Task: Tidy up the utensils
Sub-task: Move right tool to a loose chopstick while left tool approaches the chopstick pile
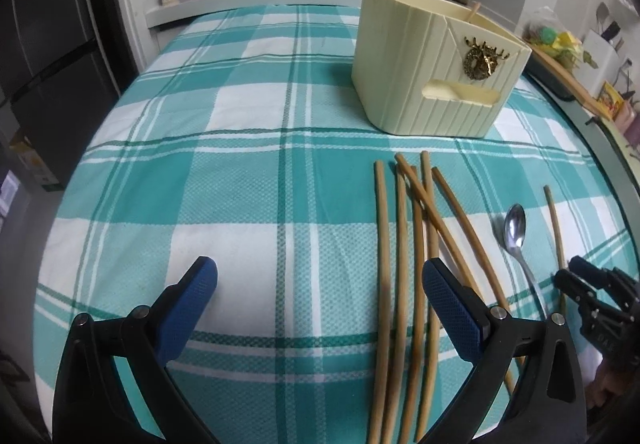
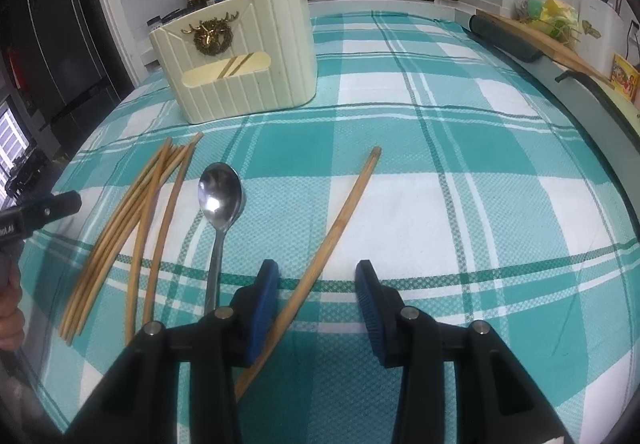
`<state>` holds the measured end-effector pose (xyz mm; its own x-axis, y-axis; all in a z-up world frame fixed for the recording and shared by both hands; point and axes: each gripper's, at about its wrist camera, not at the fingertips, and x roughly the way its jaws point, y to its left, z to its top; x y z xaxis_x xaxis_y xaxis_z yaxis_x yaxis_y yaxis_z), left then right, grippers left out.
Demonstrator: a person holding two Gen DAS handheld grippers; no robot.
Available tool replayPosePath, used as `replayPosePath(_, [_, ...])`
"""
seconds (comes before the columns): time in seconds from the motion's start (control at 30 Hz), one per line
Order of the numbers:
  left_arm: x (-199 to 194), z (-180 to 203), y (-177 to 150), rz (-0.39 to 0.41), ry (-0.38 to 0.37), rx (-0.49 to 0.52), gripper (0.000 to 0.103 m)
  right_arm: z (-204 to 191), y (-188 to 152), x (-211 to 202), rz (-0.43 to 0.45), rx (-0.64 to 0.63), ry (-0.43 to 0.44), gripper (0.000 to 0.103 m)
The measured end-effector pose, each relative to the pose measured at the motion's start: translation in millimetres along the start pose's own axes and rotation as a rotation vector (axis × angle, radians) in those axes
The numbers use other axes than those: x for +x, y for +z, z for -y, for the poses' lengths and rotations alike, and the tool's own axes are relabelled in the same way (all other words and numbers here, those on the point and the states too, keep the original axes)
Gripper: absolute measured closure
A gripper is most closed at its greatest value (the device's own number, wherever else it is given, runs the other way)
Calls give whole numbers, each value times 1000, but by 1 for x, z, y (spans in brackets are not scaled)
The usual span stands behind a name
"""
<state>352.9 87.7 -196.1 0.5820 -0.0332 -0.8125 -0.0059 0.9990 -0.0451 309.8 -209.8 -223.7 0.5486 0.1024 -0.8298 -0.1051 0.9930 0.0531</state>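
- Right wrist view: the right hand-held gripper (image 2: pixel 318 304) hangs over the checked cloth of the worktop (image 2: pixel 460 132) with its blue pads parted and nothing pinched. A single chopstick (image 2: pixel 340 216) runs diagonally between them, nearer the left pad; whether that pad touches it cannot be told. The placement suggests this stick is the one lined up for pickup.
- The single chopstick lies apart from the others, which probably makes it the easy choice: no neighbours to snag.
- A metal spoon (image 2: pixel 219 204) lies bowl-up just left of that stick, its handle running toward the right gripper's left finger. It sits between the lone stick and the loose bundle of chopsticks (image 2: pixel 132 228), which lie fanned and crossing on the cloth.
- The cream utensil holder (image 2: pixel 248 84), with a gold deer emblem on its front, stands upright beyond the bundle. A stick tip shows above its rim, so it seems to be the destination and already holds at least one.
- Left wrist view: the left hand-held gripper (image 1: pixel 320 308) is wide open and empty, its right pad over the bundle's near ends, seemingly ready to take from that pile.
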Motion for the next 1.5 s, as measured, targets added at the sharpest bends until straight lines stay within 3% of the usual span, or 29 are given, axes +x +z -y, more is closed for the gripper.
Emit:
replayPosePath(0.13, [4,3,3,-4,3,14,1,-8,-5,-3,-16,-97,-40,62])
replayPosePath(0.4, [14,4,7,-28,1,23,1,13,-22,-21,-30,-125,-75,63])
replayPosePath(0.67, [32,7,12,-49,52,50,1,30,-35,-33,-14,-168,-79,62])
replayPosePath(0.87, [41,7,11,-71,88,81,1,41,-40,-40,-31,-290,-70,62])
replayPosePath(1.07, [46,8,11,-98,80,92,1,66,-36,-44,-69,-384,-136,62])
replayPosePath(1.2, [49,13,12,-108,93,118,1,80,-32,-43,-82,-370,-143,62])
replayPosePath(1.5, [51,7,16,-160,64,135,1,111,-23,-39,-180,-105,5,62])
